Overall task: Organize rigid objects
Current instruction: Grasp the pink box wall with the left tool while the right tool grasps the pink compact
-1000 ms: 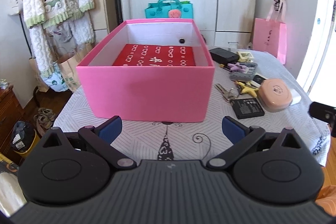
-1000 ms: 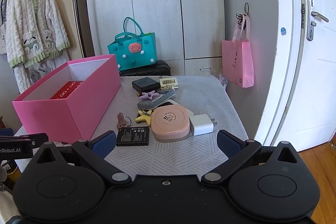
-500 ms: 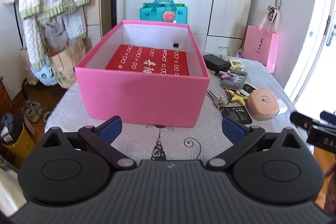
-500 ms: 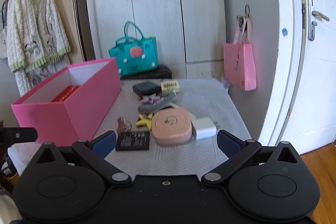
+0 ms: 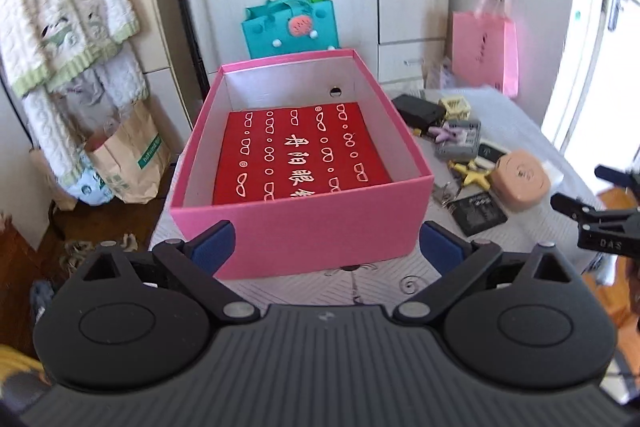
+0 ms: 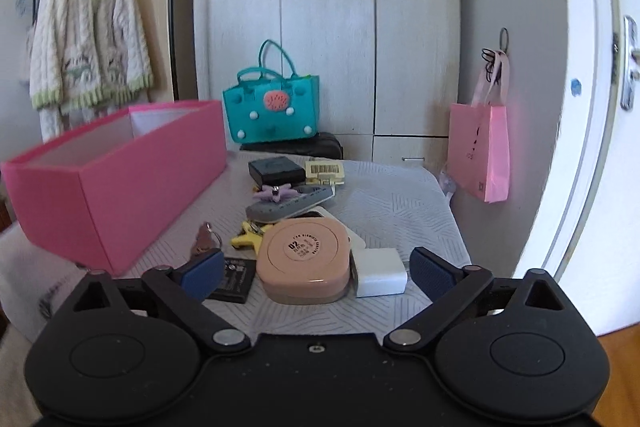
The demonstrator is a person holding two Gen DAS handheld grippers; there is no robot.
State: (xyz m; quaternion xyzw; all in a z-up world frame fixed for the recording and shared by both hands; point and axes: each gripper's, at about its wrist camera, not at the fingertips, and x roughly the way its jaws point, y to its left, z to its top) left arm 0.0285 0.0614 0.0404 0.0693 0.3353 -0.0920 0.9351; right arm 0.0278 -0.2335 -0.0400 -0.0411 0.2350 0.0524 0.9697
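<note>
Your right gripper (image 6: 316, 273) is spread wide and empty, straddling the pink compact (image 6: 304, 259) low in the frame's centre. Drop squarely over it (mind the white charger (image 6: 380, 273) touching its right side), then carry it to the pink box (image 6: 116, 179) at left. Your left gripper (image 5: 326, 247), also wide and empty, hovers before that box.

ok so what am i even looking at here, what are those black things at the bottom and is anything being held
Those black shapes are two hand-held grippers, one in each of a person's hands, each carrying a wide-angle camera that looks forward along its two blue-tipped fingers.

The left camera's picture shows the left gripper, open and empty, facing a pink box with a red patterned item flat inside.

The right camera's picture shows the right gripper, also open and empty, near a cluster of small things on the table: a pink round case, a white charger, a flat black battery, keys, a yellow star and a black box.

Nothing is held.
</note>
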